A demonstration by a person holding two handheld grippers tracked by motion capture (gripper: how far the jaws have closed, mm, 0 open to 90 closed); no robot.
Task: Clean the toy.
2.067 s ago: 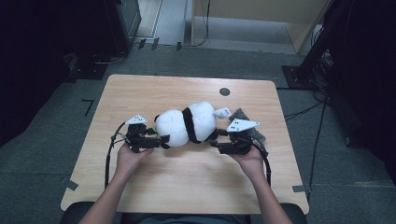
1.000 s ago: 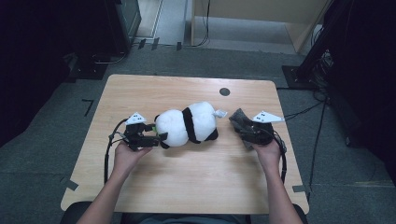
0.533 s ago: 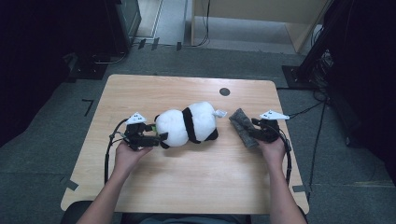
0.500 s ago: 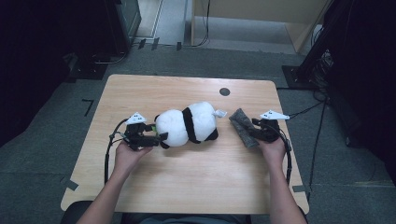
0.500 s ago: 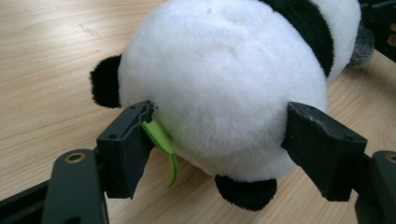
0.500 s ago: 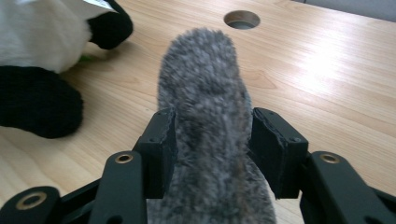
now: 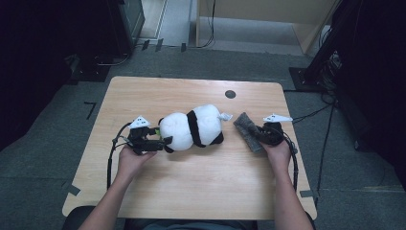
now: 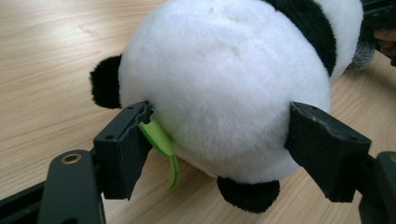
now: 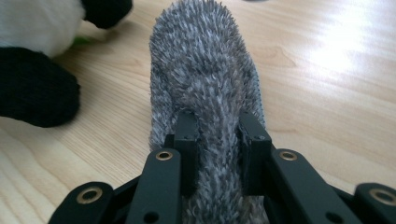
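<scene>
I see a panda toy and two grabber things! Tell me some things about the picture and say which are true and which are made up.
1. The left gripper has its jaws around the panda's white round end. True.
2. The right gripper is pinching a grey fuzzy thing. True.
3. The grey fuzzy thing lies on top of the panda. False: it lies on the table, beside the panda.
4. The panda is standing upright. False: it lies on its side.
5. A little green tag sticks out by the left gripper's jaw. True.
</scene>
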